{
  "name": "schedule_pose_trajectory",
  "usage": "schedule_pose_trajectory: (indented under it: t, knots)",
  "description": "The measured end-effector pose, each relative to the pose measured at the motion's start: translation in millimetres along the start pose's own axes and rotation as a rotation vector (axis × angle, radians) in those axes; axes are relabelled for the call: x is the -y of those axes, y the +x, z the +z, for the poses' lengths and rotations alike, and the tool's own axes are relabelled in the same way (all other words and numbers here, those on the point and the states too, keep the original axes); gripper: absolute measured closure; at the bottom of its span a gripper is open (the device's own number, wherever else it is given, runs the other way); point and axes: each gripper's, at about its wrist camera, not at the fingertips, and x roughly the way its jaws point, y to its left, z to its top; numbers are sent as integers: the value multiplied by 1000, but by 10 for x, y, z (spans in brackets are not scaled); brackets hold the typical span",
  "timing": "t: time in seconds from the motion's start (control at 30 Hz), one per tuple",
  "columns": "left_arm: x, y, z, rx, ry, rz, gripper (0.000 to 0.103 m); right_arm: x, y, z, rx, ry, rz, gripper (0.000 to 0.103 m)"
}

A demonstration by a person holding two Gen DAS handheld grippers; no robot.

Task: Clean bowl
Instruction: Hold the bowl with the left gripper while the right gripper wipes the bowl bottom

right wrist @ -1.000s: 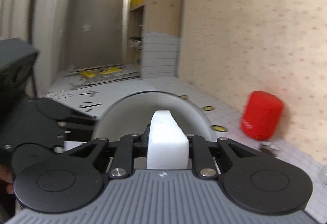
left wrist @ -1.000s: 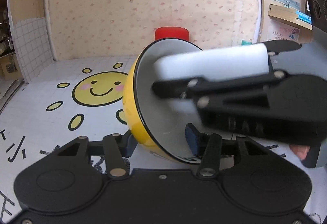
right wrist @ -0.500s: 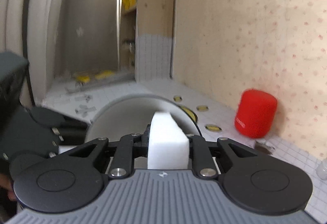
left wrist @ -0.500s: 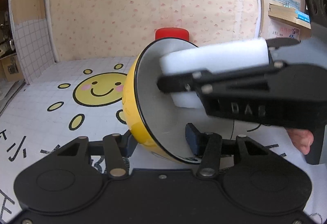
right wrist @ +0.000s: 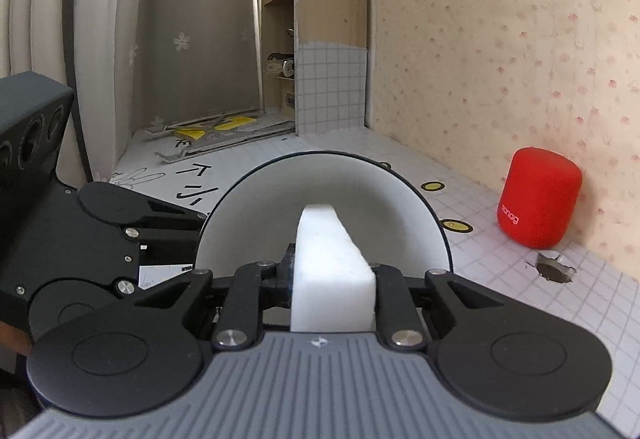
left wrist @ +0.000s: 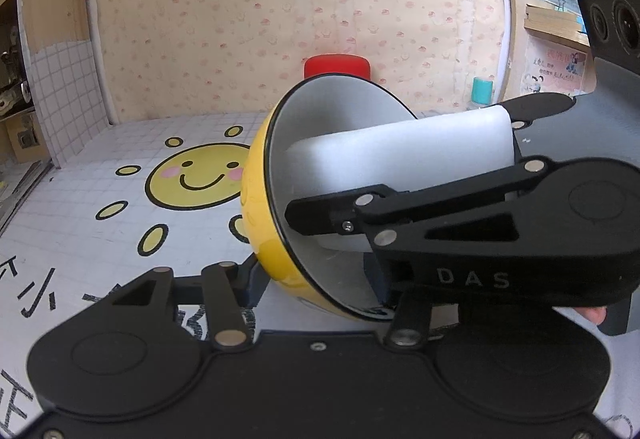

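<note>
"DAS" on the right gripper (left wrist: 316,217) — "sanag" on the red speaker (right wrist: 538,197).

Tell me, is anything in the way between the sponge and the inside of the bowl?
Nothing visible. The right tool holds the white sponge already inside the tilted yellow bowl, which the left tool grips by its rim.

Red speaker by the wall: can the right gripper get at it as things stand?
Probably not right now. The right gripper is shut on the sponge, whose tip is inside the bowl held by the left gripper. The path to the speaker looks free, but the jaws are occupied.
</note>
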Motion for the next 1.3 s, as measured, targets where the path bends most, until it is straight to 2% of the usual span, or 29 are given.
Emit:
schedule_pose_trajectory:
  t: [0.13,0.23,0.3,0.33,0.43,0.57,0.7,0.87,0.97,1.1,1.2,1.3]
  knots:
    - [-14,-7,7,-4,12,22,34,-11,-9,-26,-1,-3,1,82]
    - [-35,-36,10,11,23,43,32,-19,-15,-36,-14,-37,-55,82]
    - [-59,-32,11,5,9,28,36,-38,0,-41,-21,-77,-102,82]
    - [-85,-21,12,-5,-8,10,44,-49,-10,-40,-10,-84,-105,82]
    - [-65,-16,4,-14,-13,-2,50,-80,-24,-30,21,-99,-121,82]
    - [-44,-18,-4,-14,-22,3,50,-84,-60,-3,79,-77,-112,82]
    - [-26,-11,-3,-17,-36,3,50,-115,-89,11,119,-59,-29,82]
    - [-10,-15,-7,-17,-32,-7,50,-139,-60,-2,58,-68,31,82]
    - [-19,-18,-7,-20,-38,-15,50,-97,-68,-1,29,-71,18,82]
    - [-24,-17,-5,-20,-44,-19,50,-40,-46,-22,-2,-68,-56,82]
    - [-26,-11,-3,-21,-49,-22,50,0,-85,-2,48,-33,-82,82]
    - [-18,-7,-1,-21,-52,-24,50,-34,-114,4,114,-13,-37,82]
